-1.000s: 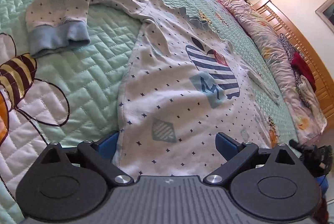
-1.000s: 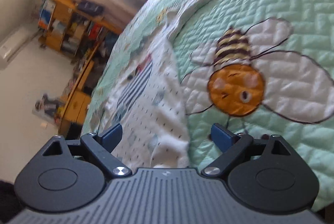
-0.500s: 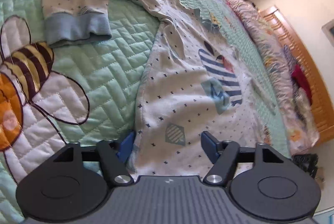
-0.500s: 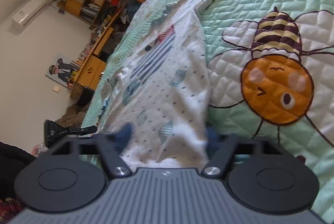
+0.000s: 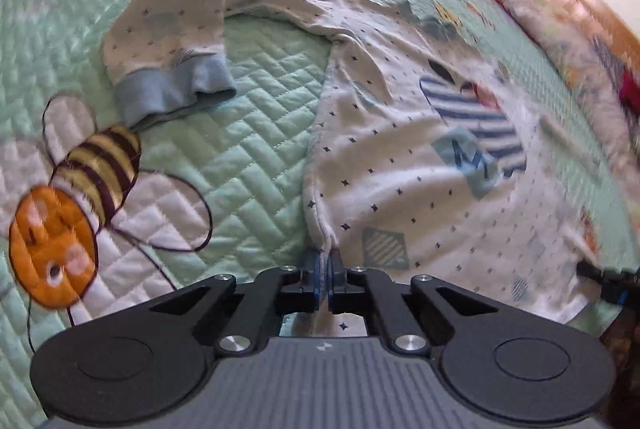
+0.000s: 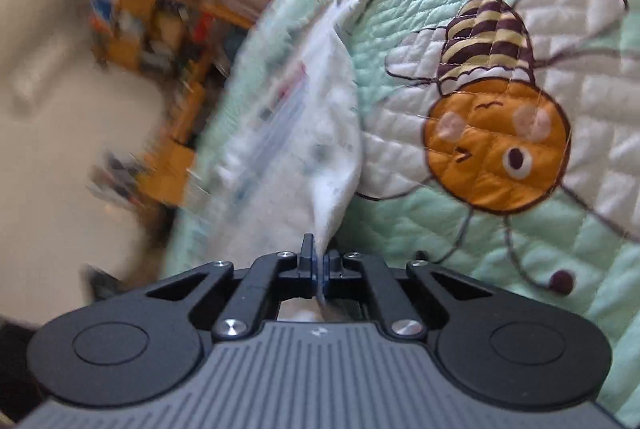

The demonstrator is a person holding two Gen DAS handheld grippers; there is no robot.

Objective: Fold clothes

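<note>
A white long-sleeved top (image 5: 420,165) with small dark stars and a blue striped print lies spread on the green quilted bedspread (image 5: 248,149). Its left sleeve bends back, and the blue cuff (image 5: 176,93) rests near an embroidered bee. My left gripper (image 5: 325,261) is shut on the hem at the top's left side seam. In the right wrist view the same top (image 6: 320,149) runs away from me, blurred, and my right gripper (image 6: 318,261) is shut on its near hem corner, the cloth pinched up into a ridge.
An orange and striped bee (image 6: 496,133) is stitched into the bedspread (image 6: 440,221) right of the top. A rolled floral blanket (image 5: 568,41) lies along the bed's far side by a wooden frame. Orange shelves (image 6: 160,29) stand against the wall beyond the bed.
Both grippers went from wide open to shut, each pinching the top's hem. Both views have tilted, and the cloth at each grip has gathered into a fold.
</note>
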